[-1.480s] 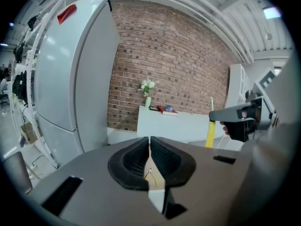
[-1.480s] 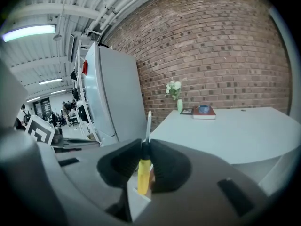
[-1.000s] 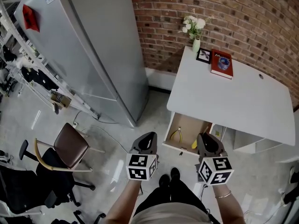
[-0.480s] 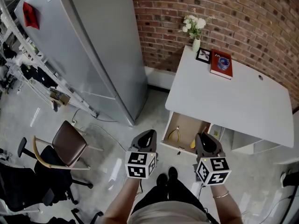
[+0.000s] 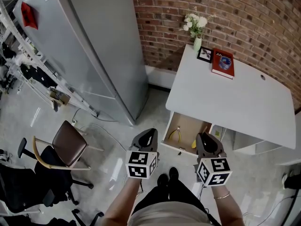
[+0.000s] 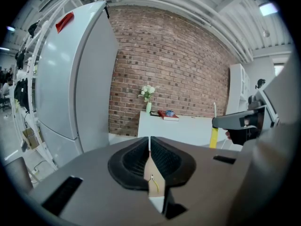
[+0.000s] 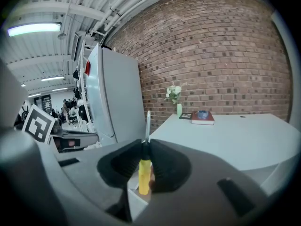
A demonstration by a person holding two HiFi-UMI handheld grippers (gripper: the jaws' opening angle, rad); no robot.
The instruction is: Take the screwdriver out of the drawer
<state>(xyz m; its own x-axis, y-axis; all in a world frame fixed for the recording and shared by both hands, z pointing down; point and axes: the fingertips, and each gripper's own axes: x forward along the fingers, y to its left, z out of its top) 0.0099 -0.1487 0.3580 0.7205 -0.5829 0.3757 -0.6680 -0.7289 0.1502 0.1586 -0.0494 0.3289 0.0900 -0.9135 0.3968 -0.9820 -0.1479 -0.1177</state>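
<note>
The yellow-handled screwdriver (image 7: pixel 144 175) stands upright between the pads of my right gripper (image 7: pixel 146 147), its metal shaft (image 7: pixel 148 124) pointing up; the gripper is shut on it. In the head view the right gripper (image 5: pixel 207 142) hovers at the front edge of the open wooden drawer (image 5: pixel 184 125), with a bit of the yellow handle (image 5: pixel 194 144) showing beside it. My left gripper (image 5: pixel 146 140) hangs left of the drawer, jaws together and holding nothing. The left gripper view shows its jaws (image 6: pixel 150 147) shut, and the right gripper (image 6: pixel 240 124) carrying the screwdriver (image 6: pixel 213 138).
Yellow-handled pliers (image 5: pixel 175 134) lie in the drawer. The white desk (image 5: pixel 235 98) carries a red book (image 5: pixel 223 63), a small picture frame (image 5: pixel 204 55) and a vase of flowers (image 5: pixel 196 29) by the brick wall. A grey fridge (image 5: pixel 89 46) stands left; a brown chair (image 5: pixel 68 147) is on the floor.
</note>
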